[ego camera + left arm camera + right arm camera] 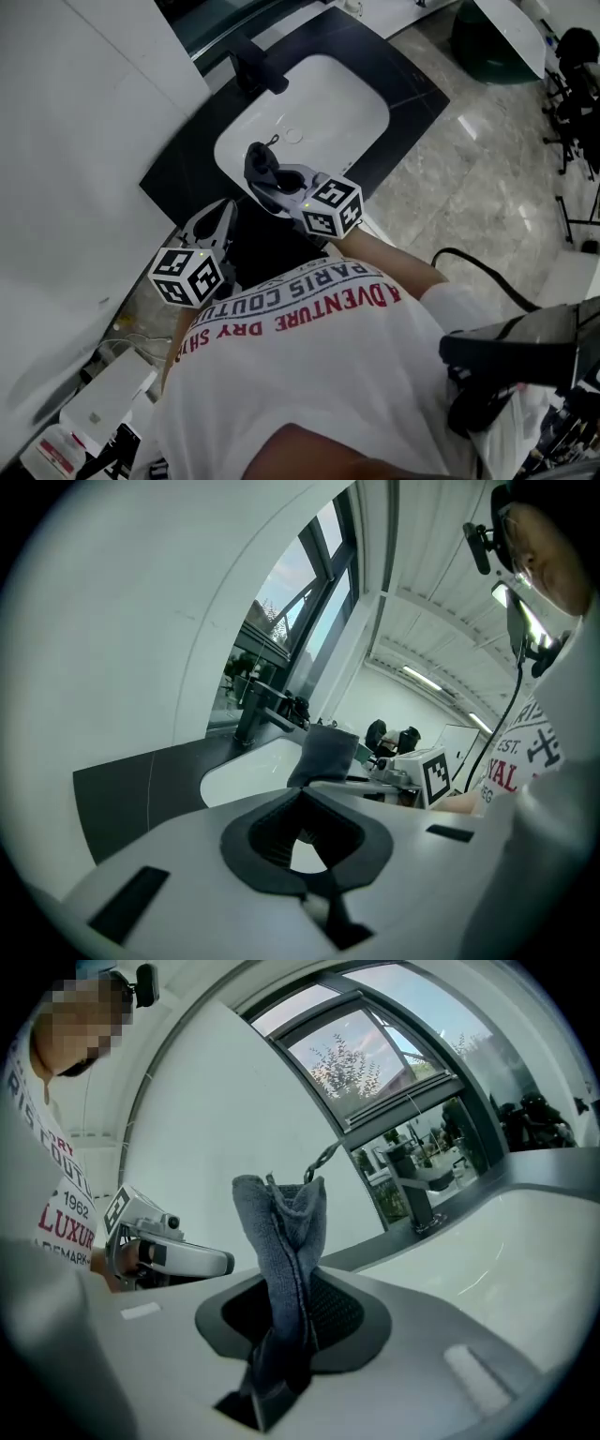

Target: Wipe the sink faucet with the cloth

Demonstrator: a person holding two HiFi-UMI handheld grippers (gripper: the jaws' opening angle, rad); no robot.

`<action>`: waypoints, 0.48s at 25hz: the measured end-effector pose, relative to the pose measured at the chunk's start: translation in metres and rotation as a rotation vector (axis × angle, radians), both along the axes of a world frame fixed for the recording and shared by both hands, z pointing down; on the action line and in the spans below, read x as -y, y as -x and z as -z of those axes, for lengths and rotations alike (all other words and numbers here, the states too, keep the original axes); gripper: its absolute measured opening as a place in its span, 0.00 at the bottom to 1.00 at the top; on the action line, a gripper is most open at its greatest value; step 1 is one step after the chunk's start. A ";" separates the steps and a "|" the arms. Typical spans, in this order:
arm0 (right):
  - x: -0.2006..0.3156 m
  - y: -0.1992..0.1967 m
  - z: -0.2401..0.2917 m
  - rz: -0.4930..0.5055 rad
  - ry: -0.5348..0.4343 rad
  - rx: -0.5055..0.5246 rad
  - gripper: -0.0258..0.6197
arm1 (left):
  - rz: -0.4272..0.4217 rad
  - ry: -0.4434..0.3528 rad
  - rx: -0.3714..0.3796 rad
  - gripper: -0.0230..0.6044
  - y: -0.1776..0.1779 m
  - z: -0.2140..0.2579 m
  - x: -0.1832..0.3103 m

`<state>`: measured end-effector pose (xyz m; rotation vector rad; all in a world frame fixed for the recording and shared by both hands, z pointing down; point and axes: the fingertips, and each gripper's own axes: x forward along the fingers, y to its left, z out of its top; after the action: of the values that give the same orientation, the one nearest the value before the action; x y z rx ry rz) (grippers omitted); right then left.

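- Right gripper (272, 190) over the near-left part of the white sink (352, 108), jaws drawn narrow and clamped on the grey cloth (281, 1232).
- Cloth pinched at its lower end, bunched and folded, upper end standing free above the jaws.
- Cloth well apart from the black faucet (251, 64); no contact between the two.
- Faucet at the far-left rim of the sink, mounted on the dark countertop (178, 173), spout reaching over the basin.
- Left gripper (225, 208) near and to the left of the right gripper, over the near edge of the countertop, jaws closed together with nothing between them.
- Both grippers pointing away from the white T-shirt (309, 375), toward the sink.
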<state>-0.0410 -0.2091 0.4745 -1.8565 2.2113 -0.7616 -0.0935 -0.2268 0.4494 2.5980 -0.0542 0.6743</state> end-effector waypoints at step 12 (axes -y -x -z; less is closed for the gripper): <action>0.071 0.014 -0.023 -0.218 0.066 -0.052 0.16 | -0.201 0.030 -0.011 0.04 0.007 -0.028 0.089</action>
<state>-0.0545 -0.2802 0.4979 -2.1274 1.9895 -0.7622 -0.1003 -0.3156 0.4772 2.6000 0.2220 0.7248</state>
